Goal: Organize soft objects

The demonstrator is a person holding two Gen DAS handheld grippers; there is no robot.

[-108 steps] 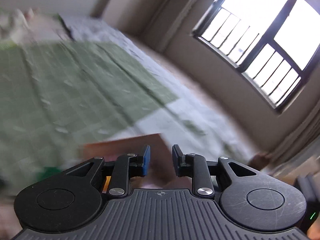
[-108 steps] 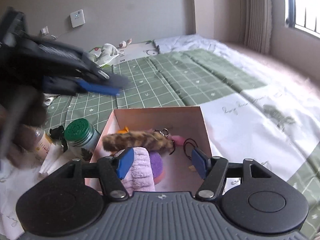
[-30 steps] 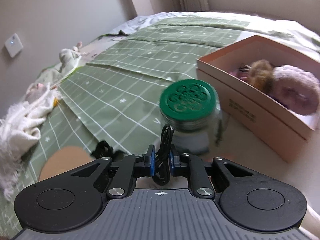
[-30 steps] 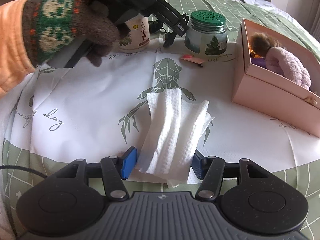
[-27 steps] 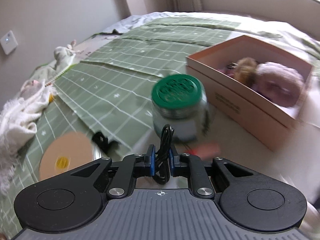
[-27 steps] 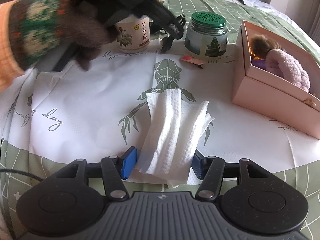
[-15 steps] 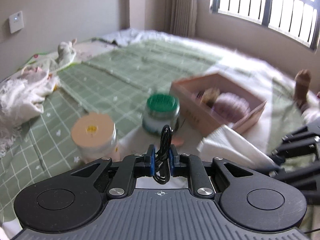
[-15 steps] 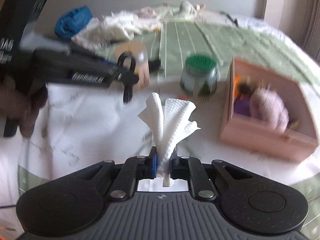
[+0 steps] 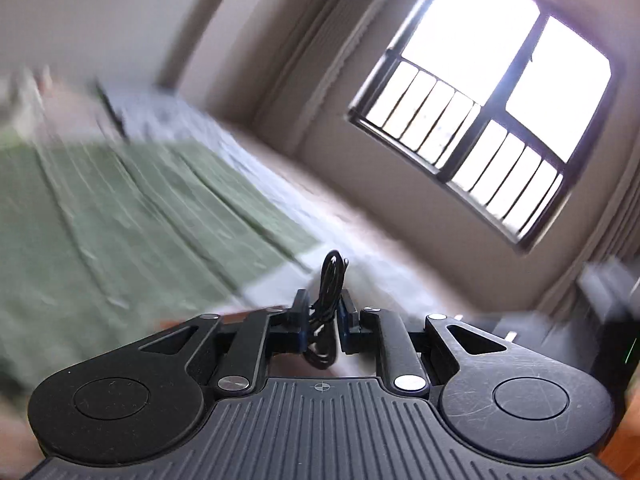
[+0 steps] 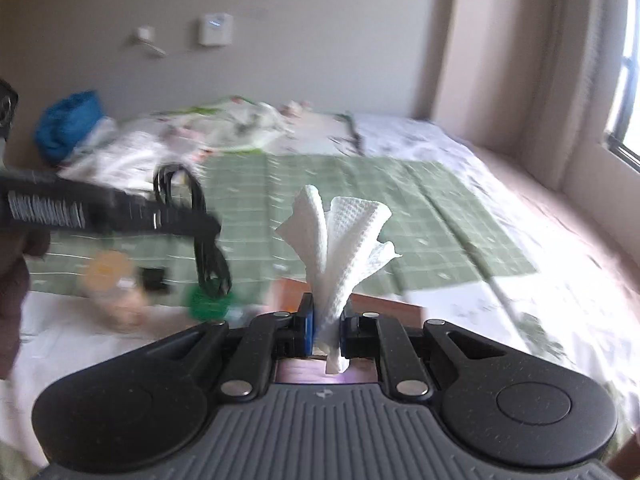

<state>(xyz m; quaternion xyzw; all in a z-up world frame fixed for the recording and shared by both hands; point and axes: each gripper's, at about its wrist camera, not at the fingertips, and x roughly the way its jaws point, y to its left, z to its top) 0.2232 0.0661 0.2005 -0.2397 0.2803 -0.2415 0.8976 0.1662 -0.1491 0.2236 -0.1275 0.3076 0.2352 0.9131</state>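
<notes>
Bed (image 10: 360, 208) w/ green checked cover, white sheet at near end; beige walls, barred window (image 9: 480, 136) at right, curtain beside it. Wall switch plate (image 10: 215, 29) above far end of bed. Both views blurred.

Left gripper (image 9: 324, 316) clenched on looped black cable (image 9: 330, 280); pads press cable from both sides, loop sticking up past fingertips. Jaws just eased a touch wider, cable still pinched between. Same cable seen from right view (image 10: 200, 232), dangling from left gripper's tip (image 10: 212, 226) at left, above the jars.

Right gripper (image 10: 326, 320) clenched on white paper towel (image 10: 340, 240); towel bunched at pads, fanning upward, tail poking out below.

Vs. half a sec back: both grippers higher, bed farther below. Left view then showed jars and box; now tilted toward window, only a sliver of box edge (image 9: 240, 316) behind fingers. Right view: box lower in frame, mostly hidden by gripper body.

Around: pink box (image 10: 384, 304) just past right fingertips, rim only visible. Green-lid jar (image 10: 208, 300) and tan-lid jar (image 10: 108, 268) left of box, blurred. Small black item (image 10: 154, 278) between jars, can't tell what. Blue bundle (image 10: 70, 124) and rumpled floral bedding (image 10: 208, 128) at far left. Person's dark glove edge (image 10: 12, 280) at left border.
</notes>
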